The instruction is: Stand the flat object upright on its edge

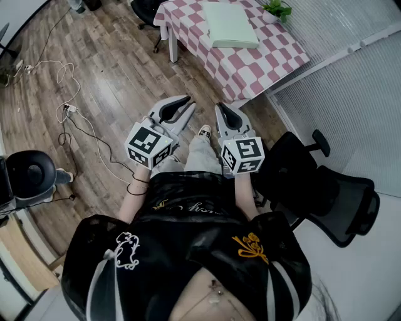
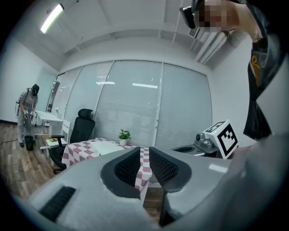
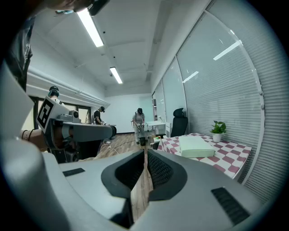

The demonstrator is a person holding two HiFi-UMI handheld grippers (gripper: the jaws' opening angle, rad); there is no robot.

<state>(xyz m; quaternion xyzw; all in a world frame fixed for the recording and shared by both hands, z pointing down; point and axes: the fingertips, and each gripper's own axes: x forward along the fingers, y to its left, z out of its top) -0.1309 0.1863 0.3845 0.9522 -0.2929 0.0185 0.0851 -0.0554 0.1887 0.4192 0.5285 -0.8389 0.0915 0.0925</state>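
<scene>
The pale green flat box (image 1: pixel 230 25) lies flat on the surface (image 1: pixel 276 53), a table under a pink-and-white checked cloth at the top of the head view, well apart from both grippers. A small potted plant (image 1: pixel 276 9) stands near the box, at the far corner of the same cloth. The person holds both grippers in front of the body, over the wooden floor (image 1: pixel 119 63), their tips pointing toward the table. The left gripper (image 1: pixel 185 102) has its jaws together with nothing between them; its own view shows only the checked cloth's edge beyond the tips. The right gripper (image 1: pixel 221 110) sits just beside it, jaws likewise closed and empty, with floorboards showing past them in its own view. Each carries its marker cube (image 1: pixel 149 145) at the rear, nearest the person. A black office chair (image 1: pixel 326 188) stands to the person's right, near the table's corner. Loose cables (image 1: pixel 69 113) trail across the floor on the left.
</scene>
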